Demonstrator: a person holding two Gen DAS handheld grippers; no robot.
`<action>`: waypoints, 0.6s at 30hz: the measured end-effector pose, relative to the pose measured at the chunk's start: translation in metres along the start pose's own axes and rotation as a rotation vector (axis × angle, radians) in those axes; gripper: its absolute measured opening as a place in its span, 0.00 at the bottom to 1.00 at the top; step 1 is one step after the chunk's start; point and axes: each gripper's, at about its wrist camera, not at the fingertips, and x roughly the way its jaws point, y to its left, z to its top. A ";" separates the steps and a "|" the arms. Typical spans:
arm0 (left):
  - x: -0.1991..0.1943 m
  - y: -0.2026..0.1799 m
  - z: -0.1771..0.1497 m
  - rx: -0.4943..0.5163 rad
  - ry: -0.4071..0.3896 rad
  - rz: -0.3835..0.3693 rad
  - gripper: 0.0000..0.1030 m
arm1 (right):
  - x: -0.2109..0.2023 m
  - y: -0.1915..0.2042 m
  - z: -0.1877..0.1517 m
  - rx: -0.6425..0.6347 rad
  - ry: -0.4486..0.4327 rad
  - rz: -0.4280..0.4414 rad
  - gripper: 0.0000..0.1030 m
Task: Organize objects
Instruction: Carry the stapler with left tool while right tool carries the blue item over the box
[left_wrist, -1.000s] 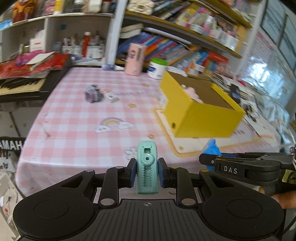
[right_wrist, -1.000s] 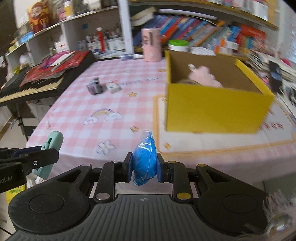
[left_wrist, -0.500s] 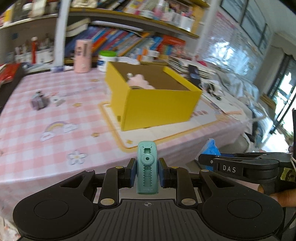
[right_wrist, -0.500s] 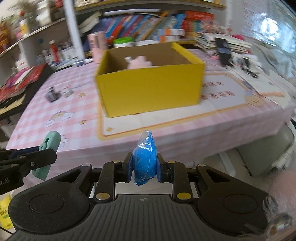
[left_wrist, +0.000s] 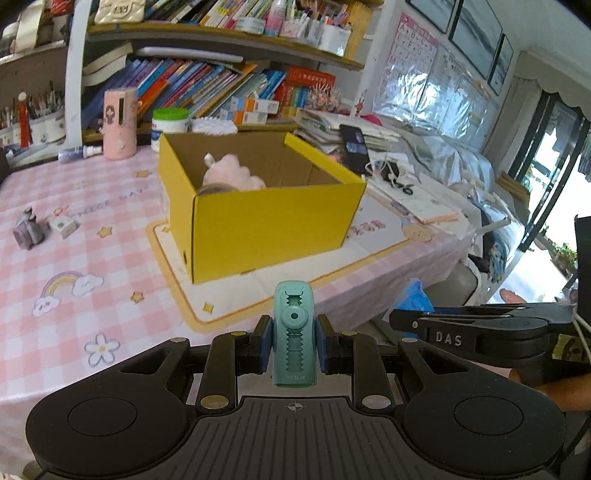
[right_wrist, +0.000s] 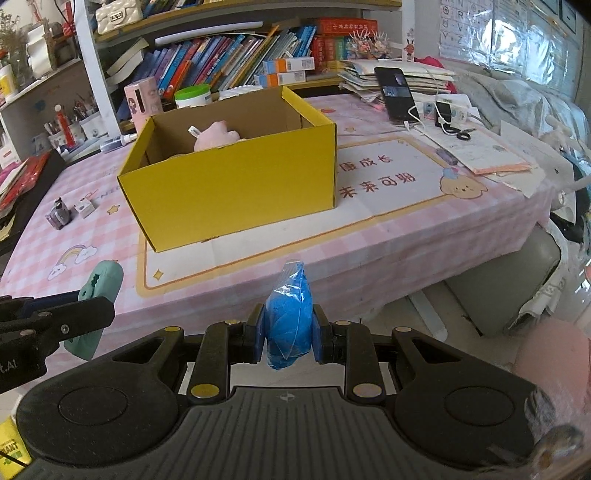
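Note:
My left gripper (left_wrist: 294, 345) is shut on a teal toothed clip-like toy (left_wrist: 294, 332), held upright before the table's front edge. My right gripper (right_wrist: 288, 334) is shut on a blue plastic-wrapped packet (right_wrist: 288, 317). Each gripper shows in the other's view: the right one (left_wrist: 480, 332) at the right with the blue packet (left_wrist: 417, 299), the left one (right_wrist: 55, 321) at the left with the teal toy (right_wrist: 99, 291). An open yellow cardboard box (left_wrist: 266, 218) (right_wrist: 229, 184) stands on the table ahead, with a pink plush (left_wrist: 232, 177) (right_wrist: 216, 134) inside.
The table wears a pink checked cloth (left_wrist: 74, 266). A small grey toy (left_wrist: 27, 230) and a white cube (left_wrist: 64, 225) lie at its left. A pink cylinder (left_wrist: 118, 123), a green-lidded jar (left_wrist: 170, 123), bookshelves, a phone (right_wrist: 395, 92) and papers crowd the back and right.
Both grippers have swung to the right along the table's front edge, so the yellow box now stands ahead. Each keeps its hold.

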 end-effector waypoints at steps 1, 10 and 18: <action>0.000 -0.002 0.003 0.002 -0.010 -0.004 0.22 | 0.001 -0.001 0.003 -0.002 0.000 0.000 0.22; 0.013 -0.014 0.029 0.002 -0.060 0.010 0.22 | 0.013 -0.014 0.027 -0.034 -0.011 0.027 0.22; 0.034 -0.018 0.068 0.008 -0.129 0.064 0.22 | 0.024 -0.027 0.068 -0.086 -0.101 0.064 0.22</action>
